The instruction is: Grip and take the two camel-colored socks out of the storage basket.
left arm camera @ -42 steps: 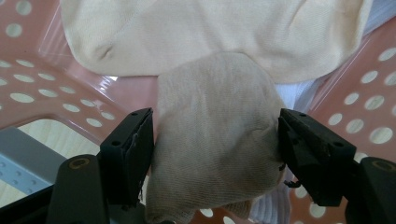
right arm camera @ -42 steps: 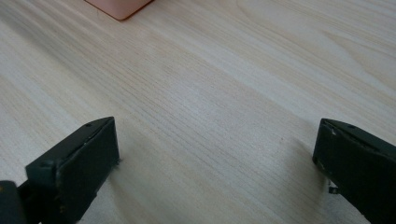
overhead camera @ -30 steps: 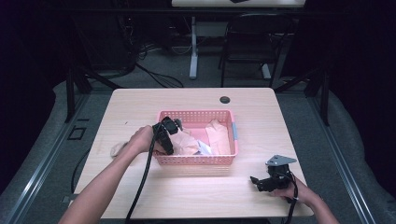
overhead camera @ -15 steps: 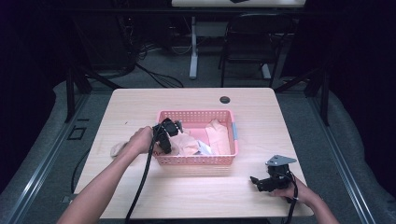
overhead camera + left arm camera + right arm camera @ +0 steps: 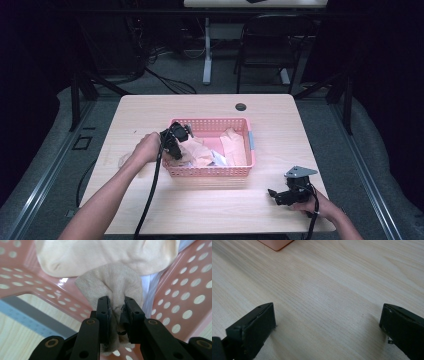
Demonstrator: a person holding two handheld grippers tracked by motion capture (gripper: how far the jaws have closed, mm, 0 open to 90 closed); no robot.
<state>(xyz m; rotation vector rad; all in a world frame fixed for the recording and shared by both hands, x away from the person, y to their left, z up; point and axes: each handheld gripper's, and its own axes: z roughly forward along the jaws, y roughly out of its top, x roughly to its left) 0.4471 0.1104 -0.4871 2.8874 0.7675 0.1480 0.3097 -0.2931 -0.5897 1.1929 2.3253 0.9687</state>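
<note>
Two tools are working at the pale wooden bench (image 5: 150, 115): the left tool (image 5: 116, 312), reaching into the left end of the pink perforated plastic basket (image 5: 210, 171), is pinching a fold of beige knitted cloth (image 5: 112, 282), its jaws having just been closing onto the fabric now gripped between them. Beige cloth is lying inside that basket beneath a cream-coloured garment (image 5: 100, 255), while the right tool (image 5: 328, 327) is resting low over the bare bench near its front right corner, jaws standing wide apart with nothing between them.

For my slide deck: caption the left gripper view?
Left claw shut on a beige sock inside the pink basket.
</note>
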